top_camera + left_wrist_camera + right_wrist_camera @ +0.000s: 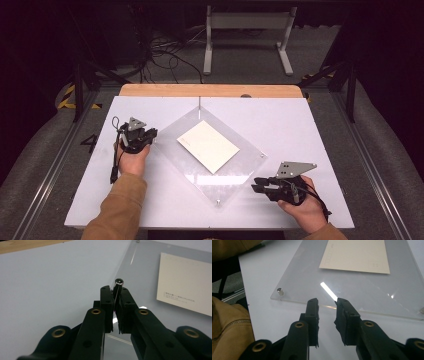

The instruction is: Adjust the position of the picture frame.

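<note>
Two grippers work a clear sheet at table centre; left gripper, at its nine o'clock corner, pinches the edge; right gripper, slightly parted, holds nothing; we judge lifting barely begun.

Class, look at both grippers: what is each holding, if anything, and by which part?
The left gripper is shut on the clear acrylic plate, pinching its left corner edge just below the metal standoff. The right gripper holds nothing; its jaws stand apart before the plate's edge.

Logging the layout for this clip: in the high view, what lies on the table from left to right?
Left claw at the corner of the clear square acrylic plate → cream rectangular paper card → right claw at the plate's right edge.
</note>
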`<state>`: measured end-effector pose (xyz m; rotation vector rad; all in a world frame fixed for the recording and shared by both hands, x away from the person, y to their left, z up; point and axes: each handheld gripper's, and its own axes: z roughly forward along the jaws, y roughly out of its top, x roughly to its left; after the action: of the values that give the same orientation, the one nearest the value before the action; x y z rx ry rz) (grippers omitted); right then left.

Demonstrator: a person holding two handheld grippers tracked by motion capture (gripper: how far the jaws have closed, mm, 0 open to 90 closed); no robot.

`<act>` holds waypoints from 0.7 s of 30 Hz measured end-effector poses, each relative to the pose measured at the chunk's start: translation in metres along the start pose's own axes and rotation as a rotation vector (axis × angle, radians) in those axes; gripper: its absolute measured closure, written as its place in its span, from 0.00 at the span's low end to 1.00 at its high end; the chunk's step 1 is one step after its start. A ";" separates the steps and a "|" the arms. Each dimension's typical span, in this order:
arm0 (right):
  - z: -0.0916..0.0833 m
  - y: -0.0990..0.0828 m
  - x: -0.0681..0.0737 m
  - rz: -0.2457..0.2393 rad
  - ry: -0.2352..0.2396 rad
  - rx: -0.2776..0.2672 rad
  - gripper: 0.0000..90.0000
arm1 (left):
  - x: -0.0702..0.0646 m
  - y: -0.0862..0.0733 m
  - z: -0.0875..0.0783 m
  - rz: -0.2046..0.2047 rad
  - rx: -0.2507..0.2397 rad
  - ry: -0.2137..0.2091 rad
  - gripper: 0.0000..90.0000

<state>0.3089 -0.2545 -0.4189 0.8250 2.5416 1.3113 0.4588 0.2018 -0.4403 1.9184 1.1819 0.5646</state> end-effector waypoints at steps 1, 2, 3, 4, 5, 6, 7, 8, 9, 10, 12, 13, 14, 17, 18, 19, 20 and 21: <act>-0.001 -0.001 -0.002 0.002 -0.007 0.000 0.78 | 0.001 0.001 0.004 -0.004 -0.009 0.004 0.93; -0.001 -0.001 -0.002 0.002 -0.007 0.000 0.78 | 0.001 0.001 0.004 -0.004 -0.009 0.004 0.93; -0.002 -0.002 -0.006 0.015 -0.025 0.000 0.76 | 0.004 0.003 0.010 -0.011 -0.007 -0.006 0.93; -0.002 -0.003 -0.007 0.020 -0.032 0.001 0.75 | 0.004 0.003 0.010 -0.011 -0.007 -0.006 0.93; -0.003 -0.005 -0.008 0.027 -0.040 0.004 0.75 | 0.009 -0.001 0.015 -0.045 -0.001 -0.036 0.92; -0.003 -0.006 -0.010 0.033 -0.042 0.006 0.74 | 0.011 -0.003 0.015 -0.049 -0.011 -0.049 0.92; -0.004 -0.007 -0.011 0.037 -0.045 0.006 0.74 | 0.011 -0.003 0.015 -0.049 -0.011 -0.049 0.91; -0.004 -0.008 -0.012 0.041 -0.050 0.008 0.73 | 0.011 -0.005 0.014 -0.041 -0.028 -0.058 0.90; -0.004 -0.008 -0.013 0.042 -0.054 0.008 0.73 | 0.011 -0.005 0.012 -0.039 -0.036 -0.068 0.87; -0.005 -0.008 -0.014 0.046 -0.054 0.005 0.73 | 0.010 -0.004 0.009 -0.036 -0.045 -0.066 0.82; -0.005 -0.008 -0.015 0.048 -0.059 0.004 0.72 | 0.006 -0.002 0.004 -0.026 -0.046 -0.047 0.61; -0.005 -0.007 -0.016 0.048 -0.066 0.007 0.72 | 0.004 -0.001 0.001 -0.016 -0.042 -0.035 0.54; -0.005 -0.006 -0.017 0.048 -0.069 0.009 0.72 | 0.002 -0.002 -0.002 -0.003 -0.041 -0.027 0.49; -0.006 -0.002 -0.025 0.054 -0.093 0.021 0.72 | -0.001 -0.005 -0.013 0.012 -0.033 -0.019 0.43; -0.007 0.000 -0.027 0.062 -0.101 0.028 0.72 | -0.001 -0.005 -0.013 0.012 -0.033 -0.019 0.42; -0.007 0.003 -0.031 0.068 -0.107 0.042 0.72 | -0.004 -0.009 -0.020 0.020 -0.033 -0.024 0.41; -0.007 0.004 -0.033 0.072 -0.113 0.049 0.72 | -0.005 -0.012 -0.023 0.019 -0.030 -0.035 0.41; -0.006 0.006 -0.036 0.074 -0.118 0.062 0.73 | -0.005 -0.012 -0.023 0.019 -0.030 -0.035 0.40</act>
<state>0.3389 -0.2756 -0.4140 0.9869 2.4929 1.1720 0.4339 0.2093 -0.4360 1.9081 1.1283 0.5543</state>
